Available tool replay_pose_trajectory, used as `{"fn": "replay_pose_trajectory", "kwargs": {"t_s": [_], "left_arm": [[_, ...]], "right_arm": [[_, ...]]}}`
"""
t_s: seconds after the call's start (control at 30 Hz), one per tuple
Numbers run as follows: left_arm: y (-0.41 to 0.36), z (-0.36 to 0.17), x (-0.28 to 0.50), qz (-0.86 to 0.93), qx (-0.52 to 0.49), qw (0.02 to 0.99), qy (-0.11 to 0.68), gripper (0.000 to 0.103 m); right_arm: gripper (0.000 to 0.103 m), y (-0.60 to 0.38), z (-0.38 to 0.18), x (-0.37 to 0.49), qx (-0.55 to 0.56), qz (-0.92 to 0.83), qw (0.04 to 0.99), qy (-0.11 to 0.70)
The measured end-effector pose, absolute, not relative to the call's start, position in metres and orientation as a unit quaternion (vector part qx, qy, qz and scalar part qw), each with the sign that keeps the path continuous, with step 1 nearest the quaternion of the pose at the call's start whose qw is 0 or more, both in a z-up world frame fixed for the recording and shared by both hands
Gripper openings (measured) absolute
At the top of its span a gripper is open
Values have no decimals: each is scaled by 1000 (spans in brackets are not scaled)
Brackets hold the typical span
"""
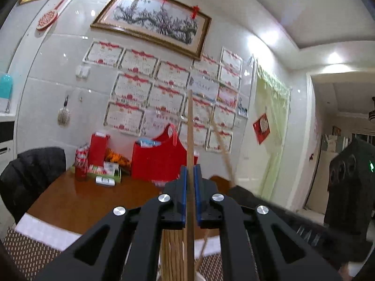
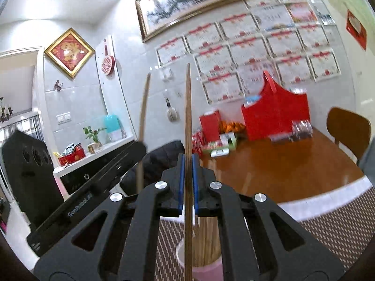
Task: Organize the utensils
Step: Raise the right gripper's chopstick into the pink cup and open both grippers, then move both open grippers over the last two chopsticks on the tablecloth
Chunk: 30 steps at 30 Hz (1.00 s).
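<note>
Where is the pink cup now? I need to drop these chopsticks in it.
In the right wrist view the pink cup sits bottom centre on the woven mat, directly below the right gripper.

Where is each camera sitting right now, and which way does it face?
Left wrist: rides the left gripper, facing level across the brown table toward the certificate wall; its jaws clamp an upright chopstick; the right gripper shows at right.
Right wrist: rides the right gripper, facing the same wall; its jaws clamp a chopstick above the pink cup; the left gripper shows at left.
Shared: red bag, framed painting, table.
</note>
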<state>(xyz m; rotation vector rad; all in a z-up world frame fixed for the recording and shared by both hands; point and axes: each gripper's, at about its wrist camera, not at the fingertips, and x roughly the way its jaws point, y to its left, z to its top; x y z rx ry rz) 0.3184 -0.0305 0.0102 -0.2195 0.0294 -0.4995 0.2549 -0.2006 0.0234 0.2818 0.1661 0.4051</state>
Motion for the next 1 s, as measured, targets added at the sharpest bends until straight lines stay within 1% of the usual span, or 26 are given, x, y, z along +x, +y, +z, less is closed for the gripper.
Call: {"fn": "replay_pose_trajectory", "kwargs": {"t_s": [0.1, 0.23, 0.47, 0.63, 0.67, 0.7, 0.73, 0.77, 0.8, 0.83, 0.9, 0.93, 1.0], "left_arm": [[-32, 7, 333, -239, -114, 964, 8, 6], [-29, -14, 353, -222, -133, 966, 17, 6], [-28, -47, 373, -209, -148, 966, 34, 6], [-34, -58, 368, -217, -136, 966, 39, 6], [-33, -60, 367, -215, -135, 966, 44, 7], [-32, -61, 367, -217, -136, 965, 51, 13], [-30, -62, 365, -215, -139, 965, 54, 20], [-24, -62, 362, -210, -149, 965, 51, 39], [-18, -60, 359, -202, -153, 966, 50, 65], [-15, -59, 355, -194, -155, 968, 47, 68], [-9, -53, 347, -193, -149, 969, 43, 69], [-8, -49, 341, -192, -141, 970, 42, 69], [-5, -39, 326, -192, -126, 973, 39, 77]], "right_arm": [[6, -187, 17, 274, 141, 198, 968, 68], [6, -181, -1, 291, 152, 190, 968, 67], [6, -190, -36, 307, 162, 173, 968, 84], [7, -193, -45, 308, 155, 175, 967, 103], [11, -195, -46, 308, 157, 173, 966, 111], [18, -197, -47, 307, 159, 172, 966, 115], [54, -201, -48, 305, 164, 170, 965, 116], [78, -208, -46, 300, 179, 159, 965, 111], [87, -213, -45, 296, 188, 157, 964, 101], [90, -217, -41, 291, 196, 156, 964, 91], [92, -223, -31, 280, 193, 151, 966, 78], [97, -226, -26, 275, 192, 151, 967, 73], [97, -234, -13, 263, 194, 148, 968, 65]]}}
